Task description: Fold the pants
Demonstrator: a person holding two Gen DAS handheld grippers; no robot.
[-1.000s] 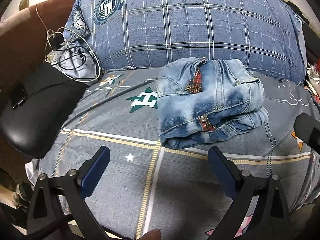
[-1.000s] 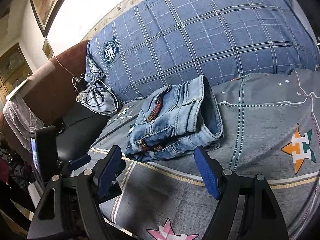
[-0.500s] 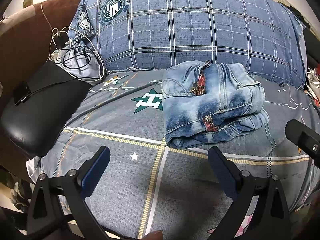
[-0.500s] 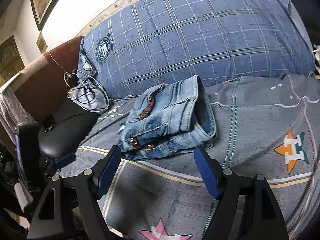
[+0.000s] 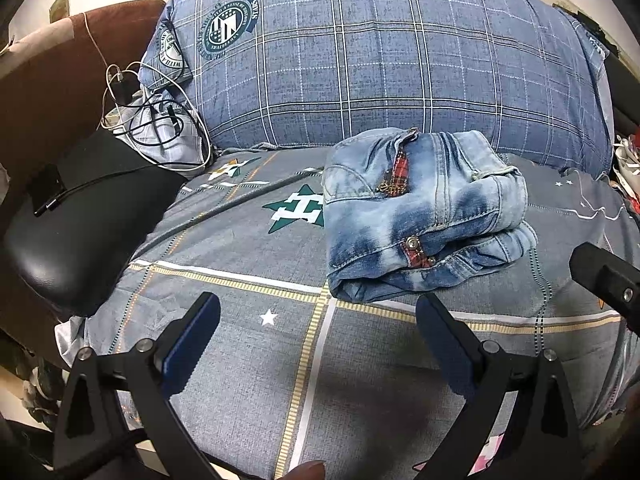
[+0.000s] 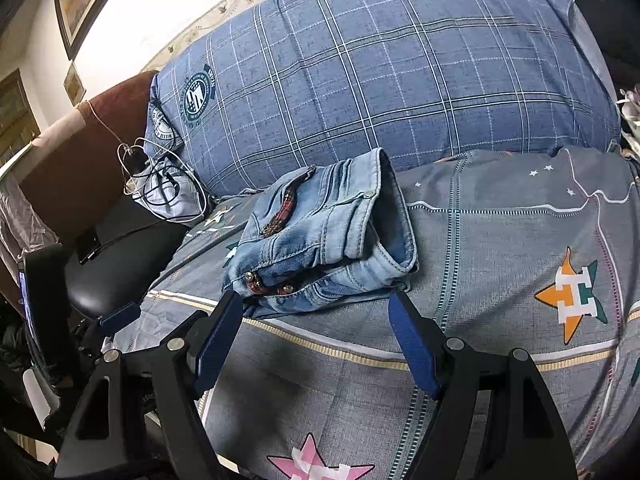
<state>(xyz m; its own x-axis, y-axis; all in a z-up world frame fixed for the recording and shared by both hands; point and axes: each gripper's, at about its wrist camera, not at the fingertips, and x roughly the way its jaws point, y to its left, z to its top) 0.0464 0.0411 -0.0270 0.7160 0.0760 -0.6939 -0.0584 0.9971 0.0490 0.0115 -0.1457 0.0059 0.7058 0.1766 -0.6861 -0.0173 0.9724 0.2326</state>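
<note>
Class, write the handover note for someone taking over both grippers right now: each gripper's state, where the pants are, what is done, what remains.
Left gripper: open, empty, short of the pants.
Right gripper: open, empty, fingertips close to the bundle's near edge; contact cannot be judged.
Faded light-blue denim pants: folded into a compact bundle on the grey star-print bedspread, in front of the big blue plaid pillow.
Done: folding looks complete.
Left: probably only a last tidy of the slightly uneven bottom layer, if wanted.

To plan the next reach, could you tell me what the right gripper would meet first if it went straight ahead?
Most likely the folded jeans: the open right gripper points at their near edge, just above the bedsheet. Depth is uncertain.
</note>
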